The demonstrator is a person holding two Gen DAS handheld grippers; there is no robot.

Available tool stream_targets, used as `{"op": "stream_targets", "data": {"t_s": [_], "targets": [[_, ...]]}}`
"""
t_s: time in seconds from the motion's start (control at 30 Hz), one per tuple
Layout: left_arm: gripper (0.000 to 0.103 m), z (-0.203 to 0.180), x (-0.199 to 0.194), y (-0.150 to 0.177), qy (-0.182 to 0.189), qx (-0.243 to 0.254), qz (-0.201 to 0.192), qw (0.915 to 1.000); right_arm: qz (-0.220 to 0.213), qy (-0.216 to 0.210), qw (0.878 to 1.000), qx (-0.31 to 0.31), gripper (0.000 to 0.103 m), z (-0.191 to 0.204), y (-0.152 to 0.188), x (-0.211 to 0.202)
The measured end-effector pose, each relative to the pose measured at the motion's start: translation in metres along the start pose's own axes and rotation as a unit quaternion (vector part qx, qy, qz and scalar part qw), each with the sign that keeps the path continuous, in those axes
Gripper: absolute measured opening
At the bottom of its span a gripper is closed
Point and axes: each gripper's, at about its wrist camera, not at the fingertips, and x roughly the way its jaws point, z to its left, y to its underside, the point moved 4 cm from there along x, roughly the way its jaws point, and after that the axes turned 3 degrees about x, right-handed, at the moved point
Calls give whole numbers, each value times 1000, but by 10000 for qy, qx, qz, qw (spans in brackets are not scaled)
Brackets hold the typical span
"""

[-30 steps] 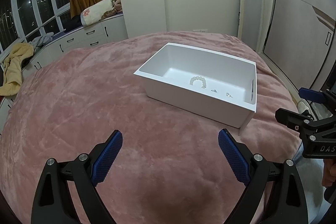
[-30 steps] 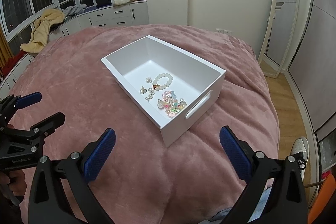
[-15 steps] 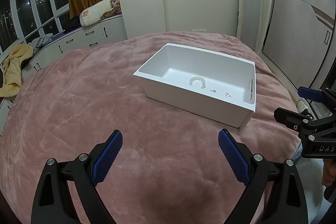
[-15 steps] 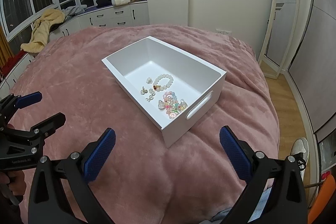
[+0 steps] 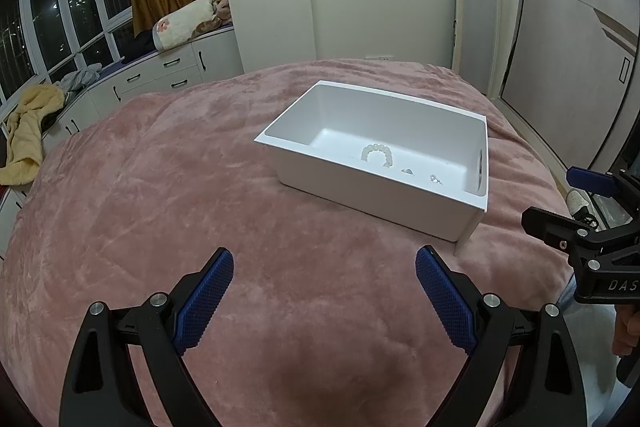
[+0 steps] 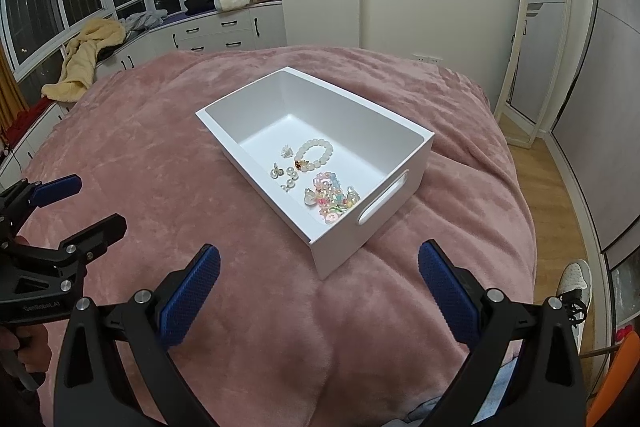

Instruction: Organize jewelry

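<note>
- The left gripper [image 5: 324, 289] is hovering released over the pink blanket [image 5: 160, 227], jaws spread wide, gripping nothing.
- The right gripper [image 6: 319, 285] is hanging likewise released and empty, near the box [image 6: 376, 227].
- The box is sitting mid-bed, beyond both grippers.
- Inside, a white bracelet [image 6: 316, 155], pearl earrings [image 6: 286, 177] and colourful beads [image 6: 332, 197] are lying on its floor toward the handle end.

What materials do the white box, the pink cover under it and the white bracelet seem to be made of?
White box: likely painted wood or rigid plastic; smooth matte walls, sharp edges, a cut-out handle.
Pink cover: plush fleece or velvet; soft nap with brushed streaks.
White bracelet: glossy round beads, perhaps stone, glass or plastic; the pictures cannot tell which.
</note>
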Motion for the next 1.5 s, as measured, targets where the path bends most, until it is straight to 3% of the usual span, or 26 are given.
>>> {"op": "stream_targets", "data": {"t_s": [1.5], "targets": [[94,2,2,0,18,37,103,9999,28,12,10000,64,98,-3,4,1]]}}
